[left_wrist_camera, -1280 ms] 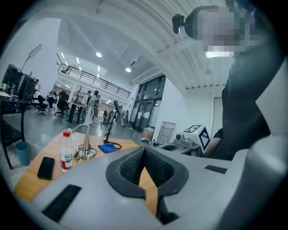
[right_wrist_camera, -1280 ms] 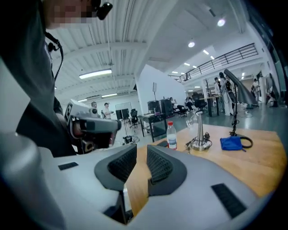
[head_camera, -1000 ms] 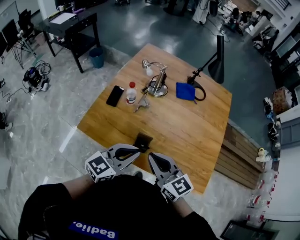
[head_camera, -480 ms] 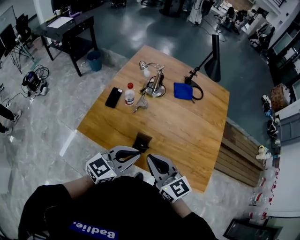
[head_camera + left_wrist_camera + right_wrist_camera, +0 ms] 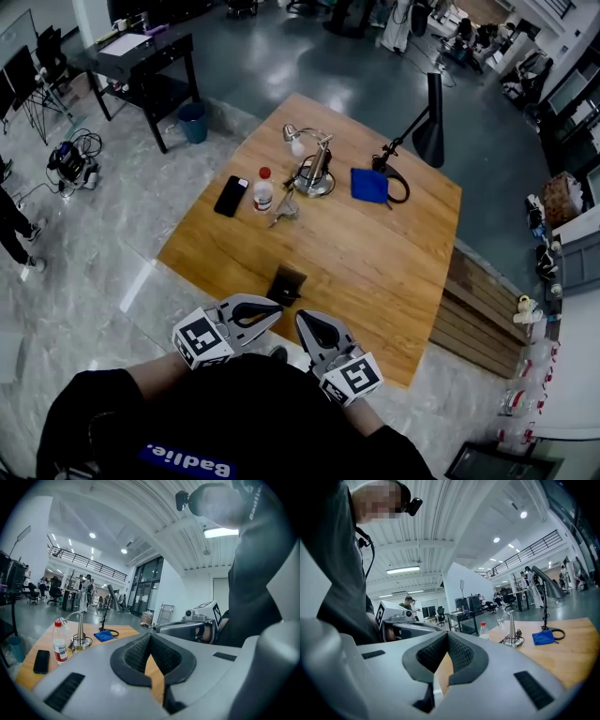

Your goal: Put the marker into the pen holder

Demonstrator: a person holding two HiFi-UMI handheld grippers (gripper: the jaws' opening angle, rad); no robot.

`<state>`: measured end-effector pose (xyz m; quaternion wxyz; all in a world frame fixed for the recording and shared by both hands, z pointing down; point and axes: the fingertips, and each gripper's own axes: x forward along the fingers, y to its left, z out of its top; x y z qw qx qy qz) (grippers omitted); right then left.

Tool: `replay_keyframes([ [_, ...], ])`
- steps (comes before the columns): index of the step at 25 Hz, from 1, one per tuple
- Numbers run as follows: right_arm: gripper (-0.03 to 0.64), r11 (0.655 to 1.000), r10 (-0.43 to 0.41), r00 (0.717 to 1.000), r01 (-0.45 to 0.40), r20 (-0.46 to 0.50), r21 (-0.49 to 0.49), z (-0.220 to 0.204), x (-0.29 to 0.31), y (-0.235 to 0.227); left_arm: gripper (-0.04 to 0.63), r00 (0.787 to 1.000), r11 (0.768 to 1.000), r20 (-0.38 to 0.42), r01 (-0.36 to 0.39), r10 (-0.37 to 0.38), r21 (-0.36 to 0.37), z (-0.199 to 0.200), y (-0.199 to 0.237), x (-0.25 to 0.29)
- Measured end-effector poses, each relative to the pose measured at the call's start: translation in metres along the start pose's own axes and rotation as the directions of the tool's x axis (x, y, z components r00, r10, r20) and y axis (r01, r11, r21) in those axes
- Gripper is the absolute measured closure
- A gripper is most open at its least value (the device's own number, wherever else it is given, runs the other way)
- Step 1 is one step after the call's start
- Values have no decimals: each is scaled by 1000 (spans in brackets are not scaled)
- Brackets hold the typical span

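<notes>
A dark square pen holder [image 5: 286,281] stands at the near edge of the wooden table [image 5: 375,262]. I cannot pick out the marker for certain; a small grey item [image 5: 283,211] lies beside the bottle. My left gripper [image 5: 273,310] [image 5: 150,637] and right gripper [image 5: 302,319] [image 5: 447,637] are held close to the person's chest, just short of the pen holder. Their tips point toward each other. Both are shut with nothing between the pads.
On the far half of the table are a black phone [image 5: 230,195], a red-capped bottle [image 5: 263,189], a silver desk lamp [image 5: 314,169], a blue cloth [image 5: 369,184] and a black lamp [image 5: 427,117]. A dark side table [image 5: 141,56] stands on the floor at far left.
Only the head view shifts slightly. Both grippers stay shut in the same place by the chest.
</notes>
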<state>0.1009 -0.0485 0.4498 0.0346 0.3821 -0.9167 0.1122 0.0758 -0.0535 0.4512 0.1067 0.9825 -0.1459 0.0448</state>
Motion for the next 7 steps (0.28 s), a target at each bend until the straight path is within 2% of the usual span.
replay_keyframes([
  [7, 612, 1000, 5, 1000, -5, -14, 2, -2, 0, -1, 591, 1000, 1000, 2, -1, 1, 2, 0, 1, 1],
])
